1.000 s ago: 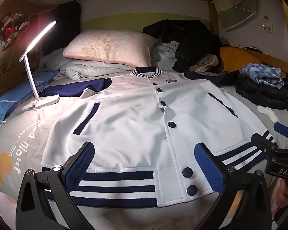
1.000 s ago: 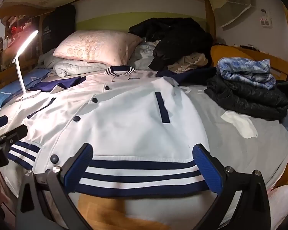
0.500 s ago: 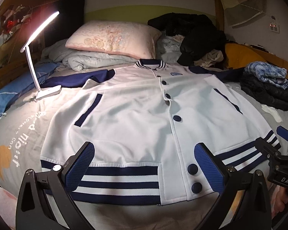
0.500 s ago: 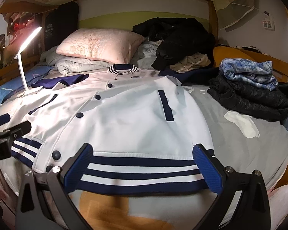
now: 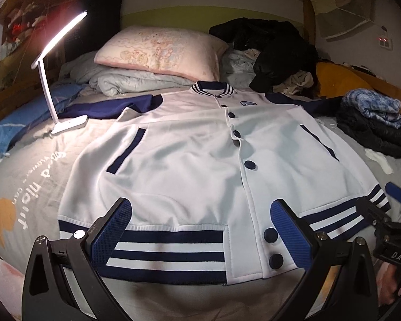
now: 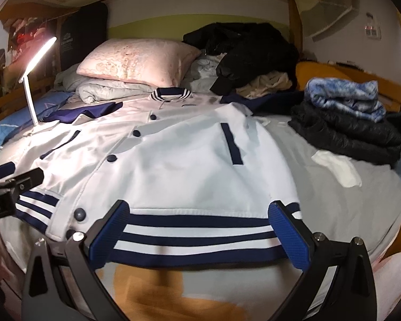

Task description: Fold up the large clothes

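A white varsity jacket [image 5: 200,165] with navy sleeves, navy buttons and a striped hem lies flat and face up on the bed, collar toward the pillow. My left gripper [image 5: 200,230] hangs open over the left half of the striped hem, holding nothing. The right gripper [image 6: 197,230] is open too, above the right half of the jacket [image 6: 189,165] hem. Each gripper shows at the edge of the other view: the right one [image 5: 393,214] low on the right, the left one [image 6: 10,176] at the left.
A lit white desk lamp [image 5: 56,85] stands on the bed's left side. A pink pillow [image 5: 160,50] on a folded blanket and a dark clothes heap [image 5: 270,50] fill the head end. Folded dark and blue clothes [image 6: 344,117] sit right. Wooden rails edge the bed.
Both grippers have drawn back a little and risen, so the jacket's hem sits lower and farther in view. The jacket itself has not moved.
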The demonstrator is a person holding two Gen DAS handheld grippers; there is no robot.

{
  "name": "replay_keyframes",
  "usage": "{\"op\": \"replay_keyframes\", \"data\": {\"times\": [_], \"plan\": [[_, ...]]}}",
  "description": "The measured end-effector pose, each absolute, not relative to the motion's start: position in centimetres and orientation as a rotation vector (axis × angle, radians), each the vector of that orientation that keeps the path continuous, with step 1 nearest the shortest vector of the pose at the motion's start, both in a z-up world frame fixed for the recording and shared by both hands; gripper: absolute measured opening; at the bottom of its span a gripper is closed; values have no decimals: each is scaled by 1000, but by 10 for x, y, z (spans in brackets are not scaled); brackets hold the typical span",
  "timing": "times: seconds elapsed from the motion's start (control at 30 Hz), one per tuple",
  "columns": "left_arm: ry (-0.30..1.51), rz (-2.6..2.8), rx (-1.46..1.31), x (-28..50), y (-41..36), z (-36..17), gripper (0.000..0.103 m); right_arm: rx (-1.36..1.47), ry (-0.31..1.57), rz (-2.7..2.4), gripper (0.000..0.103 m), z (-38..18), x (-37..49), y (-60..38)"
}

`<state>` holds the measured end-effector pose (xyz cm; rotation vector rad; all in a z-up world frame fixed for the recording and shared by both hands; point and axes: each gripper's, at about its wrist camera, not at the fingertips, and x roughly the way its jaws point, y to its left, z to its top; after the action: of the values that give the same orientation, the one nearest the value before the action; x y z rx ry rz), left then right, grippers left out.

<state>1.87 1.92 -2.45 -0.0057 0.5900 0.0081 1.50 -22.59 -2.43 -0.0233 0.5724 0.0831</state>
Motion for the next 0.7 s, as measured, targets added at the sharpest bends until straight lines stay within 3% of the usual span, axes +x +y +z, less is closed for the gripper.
{"op": "replay_keyframes", "data": {"times": [0.2,0.4,0.7], "plan": [[588,14,-21,18,25,-26,103,-87,540,74,103,-21,9,-219],[418,52,-9,1,27,-21,103,-92,497,52,103,-16,5,-220],[458,-10,19,1,18,-21,103,-41,540,45,103,-15,10,-231]]}}
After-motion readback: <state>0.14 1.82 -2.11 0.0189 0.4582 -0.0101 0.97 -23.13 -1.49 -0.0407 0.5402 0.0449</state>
